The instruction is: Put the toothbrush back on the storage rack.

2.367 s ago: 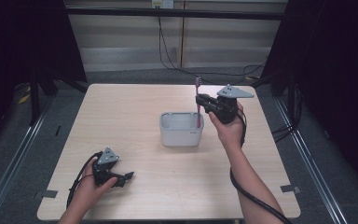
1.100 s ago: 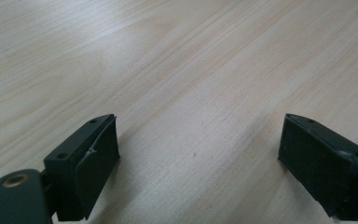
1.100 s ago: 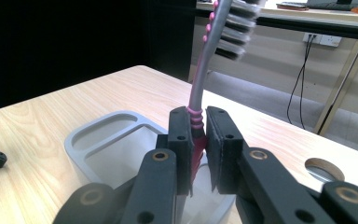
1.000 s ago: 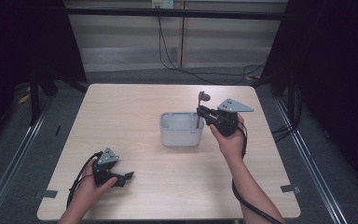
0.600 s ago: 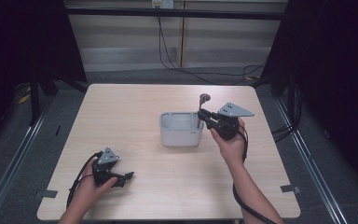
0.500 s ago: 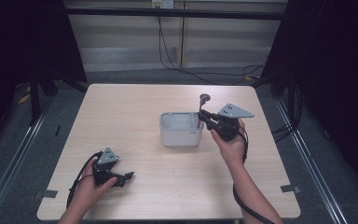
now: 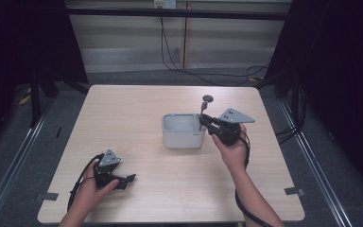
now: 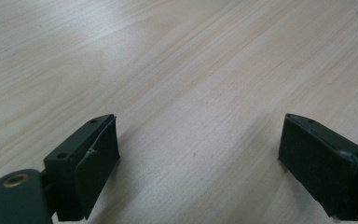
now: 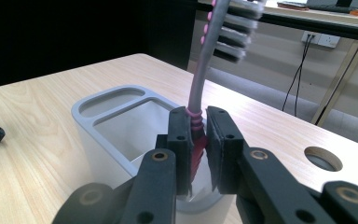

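Wood-grain surface (image 7: 137, 118) fills the middle of the high view, pale and rectangular, with dark floor around it. Near its front left corner the left claw (image 7: 125, 179) rests low on the boards, held by a hand (image 7: 92, 187) whose forearm comes in from the bottom edge; a black cable loops beside it. In the left gripper view its two black jaws stand wide apart with bare wood between them, gripping nothing.

Right of centre sits a grey holder (image 7: 183, 131), a rounded rectangular tub open at the top. The right gripper view shows its top split into a narrow compartment at the far side and a larger one nearer the camera (image 9: 121, 126).

Just beside the holder's right end, the right claw (image 7: 203, 122) is clamped on a toothbrush (image 9: 200, 88) with a grey neck and pink grip. The brush stands nearly upright, bristle head up, its lower end at the holder's near rim; whether it is inside the larger compartment I cannot tell. The right hand (image 7: 234, 146) grips the tool from behind.
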A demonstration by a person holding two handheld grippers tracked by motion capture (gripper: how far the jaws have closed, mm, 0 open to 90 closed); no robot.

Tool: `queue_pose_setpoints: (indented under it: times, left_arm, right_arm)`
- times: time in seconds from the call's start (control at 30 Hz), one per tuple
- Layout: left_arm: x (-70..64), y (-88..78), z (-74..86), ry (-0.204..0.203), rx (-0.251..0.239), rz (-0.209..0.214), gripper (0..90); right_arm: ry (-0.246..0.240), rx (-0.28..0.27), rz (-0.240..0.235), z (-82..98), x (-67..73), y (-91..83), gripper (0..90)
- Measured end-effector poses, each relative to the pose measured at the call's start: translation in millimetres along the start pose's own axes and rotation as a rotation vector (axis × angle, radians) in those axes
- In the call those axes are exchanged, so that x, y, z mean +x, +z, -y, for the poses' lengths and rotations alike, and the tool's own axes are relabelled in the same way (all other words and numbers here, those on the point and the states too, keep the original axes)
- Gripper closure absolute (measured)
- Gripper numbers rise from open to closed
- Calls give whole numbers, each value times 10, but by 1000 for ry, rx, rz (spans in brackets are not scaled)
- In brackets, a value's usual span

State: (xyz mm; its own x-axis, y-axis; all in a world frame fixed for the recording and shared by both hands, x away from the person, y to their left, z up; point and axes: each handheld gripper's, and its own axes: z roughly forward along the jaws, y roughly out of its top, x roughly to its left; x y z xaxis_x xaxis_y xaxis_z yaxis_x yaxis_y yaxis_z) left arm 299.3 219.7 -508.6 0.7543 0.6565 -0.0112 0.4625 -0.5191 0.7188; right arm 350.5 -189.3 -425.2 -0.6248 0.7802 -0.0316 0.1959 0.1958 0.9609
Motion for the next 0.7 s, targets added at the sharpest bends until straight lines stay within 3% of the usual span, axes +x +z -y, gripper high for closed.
queue_pose_setpoints:
  times: [0.7]
  left_arm:
    - [-1,1,0,0,-1,-2,116]
  right_arm:
    - [-5,29,4,52,-8,-15,806]
